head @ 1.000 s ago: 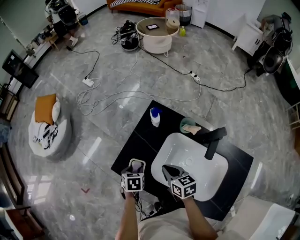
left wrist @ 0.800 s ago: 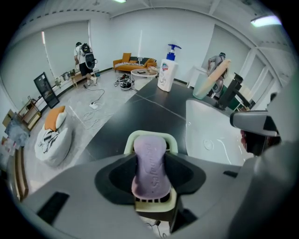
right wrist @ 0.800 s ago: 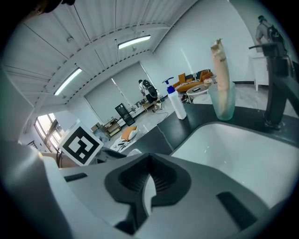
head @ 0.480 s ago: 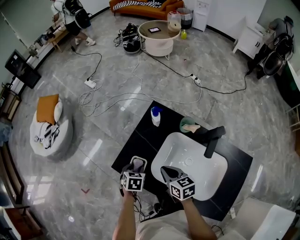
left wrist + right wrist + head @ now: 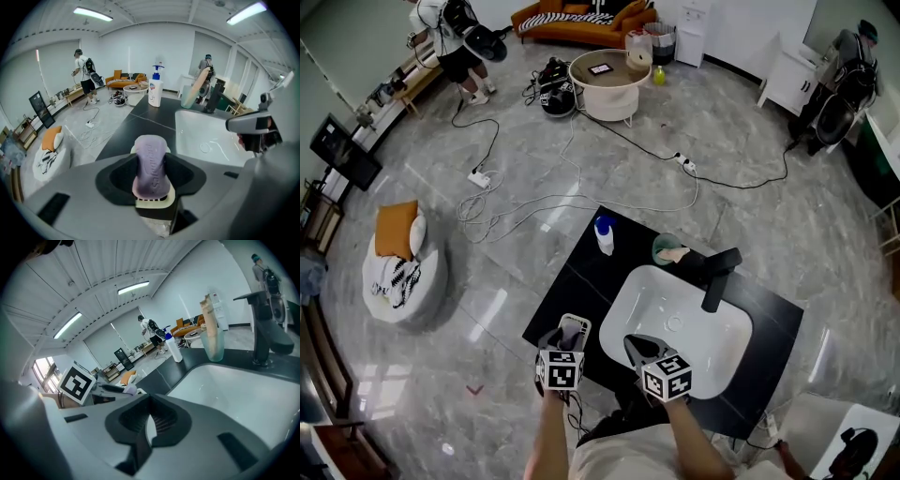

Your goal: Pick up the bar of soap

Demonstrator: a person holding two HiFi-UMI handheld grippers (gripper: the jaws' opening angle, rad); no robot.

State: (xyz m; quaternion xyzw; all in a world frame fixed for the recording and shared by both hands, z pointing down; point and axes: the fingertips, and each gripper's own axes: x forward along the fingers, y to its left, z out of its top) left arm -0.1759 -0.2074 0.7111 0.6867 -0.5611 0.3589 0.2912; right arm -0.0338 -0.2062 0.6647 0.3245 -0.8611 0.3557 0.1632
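On the far edge of the black counter (image 5: 581,272), just left of the faucet (image 5: 717,272):

- Green cup (image 5: 667,248), upright, holding a tall pale-beige item (image 5: 678,254) that leans out over its rim; what that item is cannot be made out.
- White pump bottle (image 5: 604,234) with a blue head, standing alone to the left of the cup.
- White sink (image 5: 712,337), set into the right part of the counter, basin bare, the black faucet rising at its far rim.
- Pale cream soap dish (image 5: 153,203), at the near left corner of the counter. It sits directly under the bar of soap (image 5: 151,161), and whether the two touch cannot be told.
- Bar of soap: lilac, lettering pressed into its face, standing on its narrow edge.
- Left gripper (image 5: 571,330): jaws narrowed onto the bar of soap, one dark pad pressed against each broad side.
- Right gripper (image 5: 642,345): over the near left rim of the sink, just beside the left gripper. Its jaws are drawn together to a thin slit with nothing between them.
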